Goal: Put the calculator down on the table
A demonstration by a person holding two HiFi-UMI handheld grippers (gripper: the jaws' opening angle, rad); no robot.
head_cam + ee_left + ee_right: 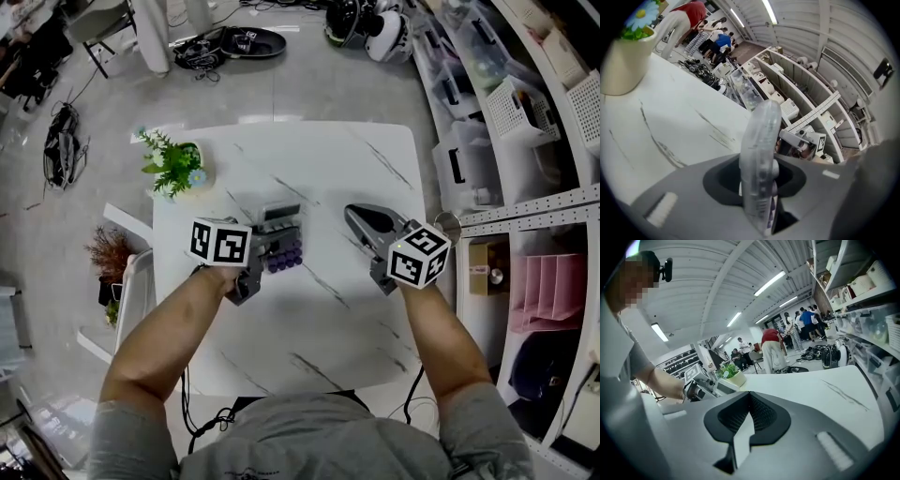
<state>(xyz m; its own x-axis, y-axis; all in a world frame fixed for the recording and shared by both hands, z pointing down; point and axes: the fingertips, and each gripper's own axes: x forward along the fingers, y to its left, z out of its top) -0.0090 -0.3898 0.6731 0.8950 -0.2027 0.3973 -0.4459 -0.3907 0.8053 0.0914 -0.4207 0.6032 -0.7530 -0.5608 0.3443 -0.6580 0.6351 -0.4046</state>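
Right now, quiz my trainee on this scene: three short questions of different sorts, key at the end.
1. True or false: the right gripper holds the calculator.
2. What stands on the table near its left edge? A potted plant; B mug; C laptop.
3. Fill in: the right gripper's jaws are ____, with nothing between them.
Key: 1 false; 2 A; 3 shut.
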